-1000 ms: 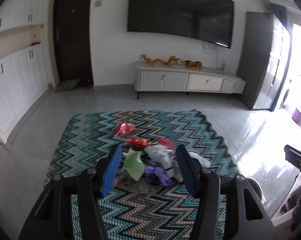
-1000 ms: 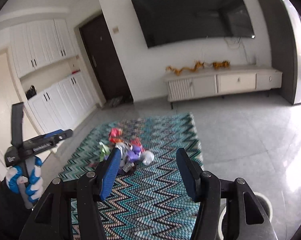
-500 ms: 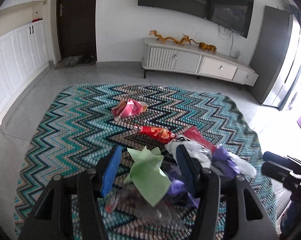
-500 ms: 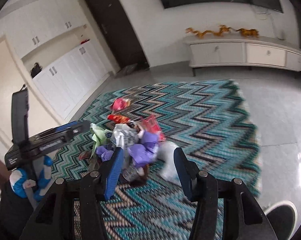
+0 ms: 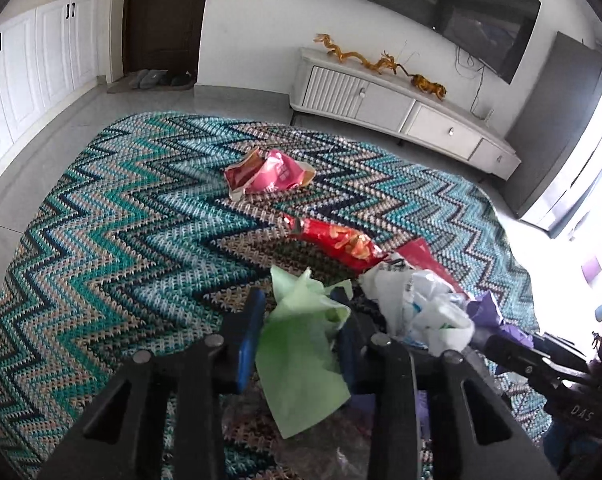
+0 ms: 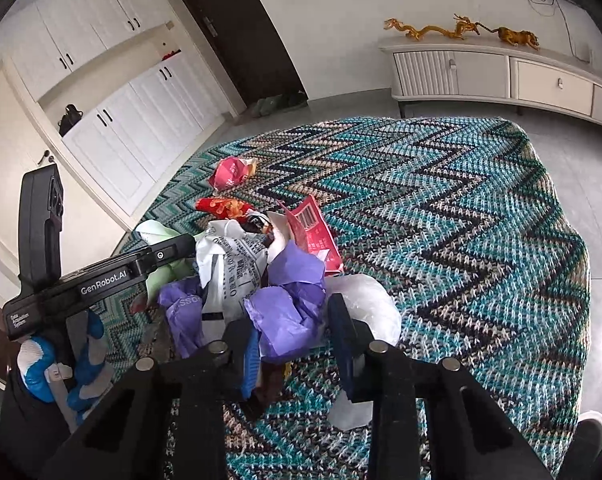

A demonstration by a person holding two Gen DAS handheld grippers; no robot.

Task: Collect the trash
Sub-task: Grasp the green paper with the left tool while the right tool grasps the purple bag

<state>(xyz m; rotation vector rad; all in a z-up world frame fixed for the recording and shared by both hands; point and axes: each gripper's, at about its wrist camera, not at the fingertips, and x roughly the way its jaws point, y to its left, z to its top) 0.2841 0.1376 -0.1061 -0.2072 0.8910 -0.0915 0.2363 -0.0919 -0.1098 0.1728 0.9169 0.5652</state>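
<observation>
A pile of trash lies on a zigzag rug (image 5: 121, 240). My left gripper (image 5: 301, 320) is open, its fingers on either side of a crumpled green paper (image 5: 301, 356). My right gripper (image 6: 295, 332) is open around a crumpled purple paper (image 6: 289, 312). A white printed plastic bag (image 5: 421, 308) lies between them; it also shows in the right wrist view (image 6: 233, 264). A red snack wrapper (image 5: 337, 240) and a pink wrapper (image 5: 269, 174) lie farther off on the rug. The left gripper's body (image 6: 101, 280) shows in the right wrist view.
A white TV cabinet (image 5: 401, 108) with golden dragon figures stands against the far wall under a wall TV. White cupboards (image 6: 133, 128) and a dark door (image 5: 161, 20) with slippers stand at the left. Grey tiled floor surrounds the rug.
Both grippers have come down and forward onto the trash pile. The left one now straddles the green paper, the right one the purple paper. Both have stayed open.
</observation>
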